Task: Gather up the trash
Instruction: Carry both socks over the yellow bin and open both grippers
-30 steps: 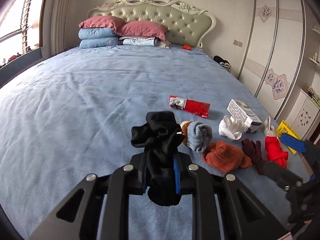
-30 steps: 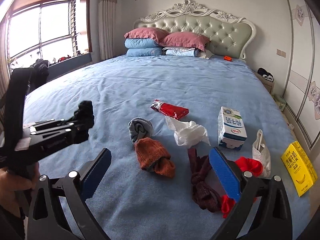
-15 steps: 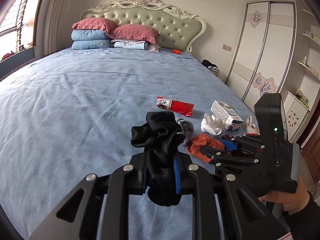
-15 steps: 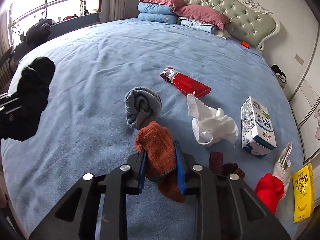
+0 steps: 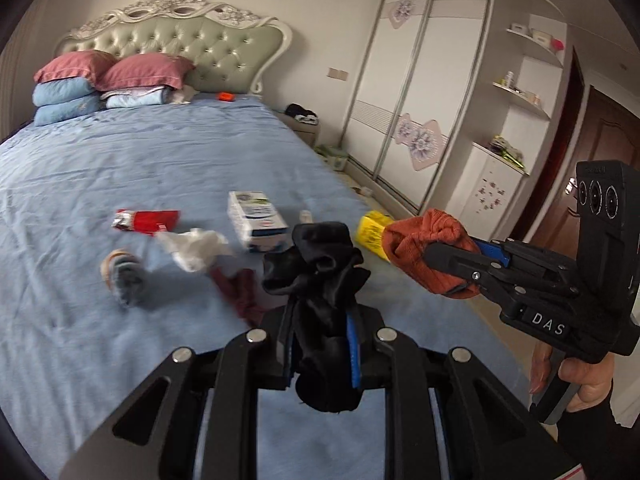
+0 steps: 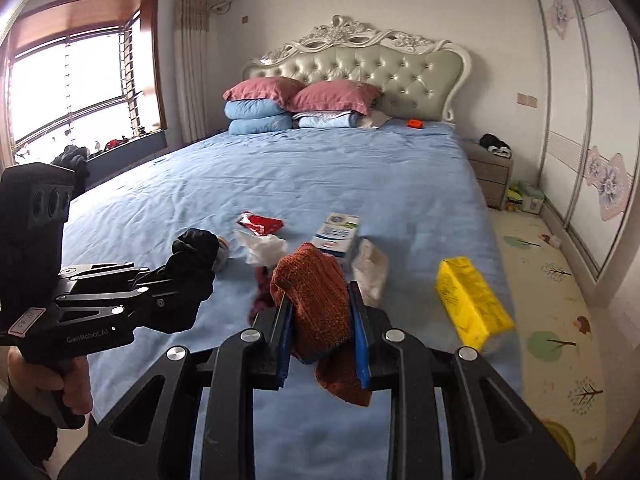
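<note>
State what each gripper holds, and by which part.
Left gripper clamps a black sock around the middle, the ends bunching above and hanging below. Right gripper clamps an orange-brown sock around the middle.

Four socks (image 5: 320,264), two cartons (image 5: 256,220), four pillows (image 6: 260,90), two hand-held grippers (image 6: 320,312).

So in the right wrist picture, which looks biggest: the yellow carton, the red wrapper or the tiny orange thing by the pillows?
1. Yellow carton, though it is nearest the camera.
2. Red wrapper.
3. Small orange object, farthest away.

Litter (image 6: 260,222) ahead, bare bedsheet (image 6: 320,172) beyond
</note>
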`<state>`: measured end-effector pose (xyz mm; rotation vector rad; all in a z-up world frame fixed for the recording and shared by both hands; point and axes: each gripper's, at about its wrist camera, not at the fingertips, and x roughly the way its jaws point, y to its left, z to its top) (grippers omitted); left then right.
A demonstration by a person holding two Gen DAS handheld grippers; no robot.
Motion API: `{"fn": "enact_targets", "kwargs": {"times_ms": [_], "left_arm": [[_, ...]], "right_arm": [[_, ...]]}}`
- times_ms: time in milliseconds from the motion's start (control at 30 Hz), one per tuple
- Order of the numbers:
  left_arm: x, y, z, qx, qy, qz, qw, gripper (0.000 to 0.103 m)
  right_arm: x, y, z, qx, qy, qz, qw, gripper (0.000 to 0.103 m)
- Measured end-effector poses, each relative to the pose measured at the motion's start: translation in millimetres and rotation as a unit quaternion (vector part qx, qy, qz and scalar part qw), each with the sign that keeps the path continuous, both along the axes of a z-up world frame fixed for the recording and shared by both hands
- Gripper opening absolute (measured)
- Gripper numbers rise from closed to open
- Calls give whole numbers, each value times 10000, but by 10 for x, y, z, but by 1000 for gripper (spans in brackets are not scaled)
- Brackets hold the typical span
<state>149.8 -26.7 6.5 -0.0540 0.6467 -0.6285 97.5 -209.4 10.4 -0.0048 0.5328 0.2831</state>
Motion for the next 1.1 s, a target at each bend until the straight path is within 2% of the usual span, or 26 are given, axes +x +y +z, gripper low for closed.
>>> {"fn": "enact_targets", "kwargs": {"times_ms": [133,233,333,433,500,567,667,700,733,767,800,833,933,1000,1100], "left_arm": [[-46,-888,-73,79,163,-746,9971,20],[-73,-1611,-205,177,419,-1350,9898,20],[-73,-2349,-415,172,964,-1970,9755,20],[-54,-3069,-634,267,1475,-2365,9600,20],[-47,-3503,-756,378,1701,-2530,9516,20],[-53,-3886,-878,579,1799,-2599,9470,20],[-65,-4304,-1106,833,2134,-2741,9340,21],[-45,-4414,-1172,924,2230,-2720,9315,24],[-27,-4530,-1241,1032,2329,-2660,9297,35],[-2,-4623,-1307,1135,2433,-2576,9282,46],[22,-4713,-1365,1232,2523,-2430,9285,71],[51,-4774,-1399,1243,2552,-2317,9304,80],[131,-4866,-1448,1233,2543,-2302,9312,85],[112,-4861,-1443,1277,2418,-2355,9326,85],[81,-4829,-1471,1360,2331,-2478,9305,86]], "right_arm": [[-409,-766,-27,-115,-99,-759,9970,25],[-660,-1376,-131,-118,-26,-1394,9902,26],[-886,-1964,-340,-35,174,-1988,9799,26],[-1048,-2509,-612,133,507,-2624,9635,27],[-1124,-2846,-830,399,784,-2886,9534,27],[-1168,-3127,-1067,588,1109,-3097,9425,27],[-1166,-3300,-1337,554,1431,-3197,9350,28],[-1150,-3325,-1405,484,1520,-3233,9327,32],[-1150,-3359,-1464,408,1539,-3288,9309,36],[-1142,-3386,-1524,314,1583,-3323,9292,50],[-1128,-3410,-1576,194,1614,-3355,9279,60],[-1129,-3424,-1626,61,1626,-3389,9266,63],[-1134,-3398,-1759,-112,1745,-3335,9264,66],[-1159,-3428,-1814,13,1798,-3285,9273,66],[-1184,-3449,-1825,186,1783,-3289,9272,66]]}}
